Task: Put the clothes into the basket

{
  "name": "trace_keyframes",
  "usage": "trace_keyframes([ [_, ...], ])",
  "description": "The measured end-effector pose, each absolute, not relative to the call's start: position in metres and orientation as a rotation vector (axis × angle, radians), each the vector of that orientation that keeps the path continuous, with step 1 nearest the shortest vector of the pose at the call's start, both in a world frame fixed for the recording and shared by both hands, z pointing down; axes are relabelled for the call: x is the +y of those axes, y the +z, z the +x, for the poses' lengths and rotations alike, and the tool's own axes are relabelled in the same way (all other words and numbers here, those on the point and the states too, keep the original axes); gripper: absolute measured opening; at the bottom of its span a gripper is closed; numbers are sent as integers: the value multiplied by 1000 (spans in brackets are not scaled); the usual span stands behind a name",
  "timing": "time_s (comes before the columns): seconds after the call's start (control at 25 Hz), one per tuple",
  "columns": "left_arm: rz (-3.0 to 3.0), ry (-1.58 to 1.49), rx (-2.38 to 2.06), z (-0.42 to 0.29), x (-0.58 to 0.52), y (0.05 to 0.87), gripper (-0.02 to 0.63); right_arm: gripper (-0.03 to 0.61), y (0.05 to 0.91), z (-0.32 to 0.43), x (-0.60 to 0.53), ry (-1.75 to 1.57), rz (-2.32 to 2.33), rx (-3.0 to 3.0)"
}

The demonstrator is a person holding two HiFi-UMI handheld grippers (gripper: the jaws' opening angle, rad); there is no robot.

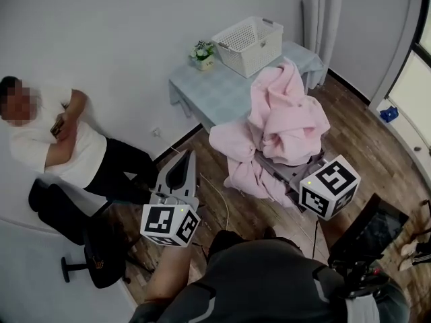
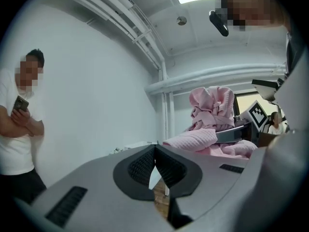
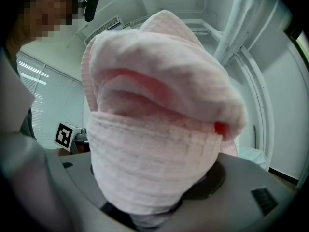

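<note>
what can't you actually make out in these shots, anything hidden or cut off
Floor of the white lattice plastic basket: head view, too small, screened by its walls.
Near end of the pale blue clothed table: head view, behind the pink fluffy garment.
Basket in the right gripper view: not seen, garment fills most of the frame.
Small potted flowers: head view, too small for detail.

Left claw (image 2: 154, 152) jaws pressed together, nothing between them; it points level, away from the body. The bare left forearm (image 1: 167, 274) reaches forward behind its marker cube (image 1: 170, 225). Right claw (image 1: 292, 171) also level and pointing forward, jaws wide and clamped on a bulky bundle of pink clothes (image 3: 154, 129) that covers the fingertips. Right marker cube (image 1: 329, 187) sits at the rear. The claws are well apart, side by side.
</note>
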State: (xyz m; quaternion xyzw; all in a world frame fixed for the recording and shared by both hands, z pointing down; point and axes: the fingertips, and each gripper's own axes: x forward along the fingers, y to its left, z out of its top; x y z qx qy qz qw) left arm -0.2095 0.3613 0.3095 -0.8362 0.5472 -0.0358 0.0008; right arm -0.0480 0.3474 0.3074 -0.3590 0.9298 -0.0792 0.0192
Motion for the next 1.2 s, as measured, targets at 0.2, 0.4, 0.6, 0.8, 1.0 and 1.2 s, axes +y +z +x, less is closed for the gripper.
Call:
trace_keyframes([
  [0.2,-2589,-97,1726,-195,333,305,11,327,314,-26,328,-247,-1154,2861],
  [0.4,-2614,-54,1660,-176,291,303,11,327,316,-5,293,-274,-1229,2823],
  [0.6,-2704,-34,1609,-163,229,311,11,327,315,1,242,-274,-1283,2843],
  [0.8,-2713,-11,1571,-167,161,296,11,327,306,-2,181,-282,-1331,2822],
  [1.0,-2722,11,1534,-170,110,295,11,327,301,-5,130,-254,-1376,2818],
  [1.2,-2759,15,1514,-167,72,289,11,327,298,-3,91,-294,-1383,2791],
])
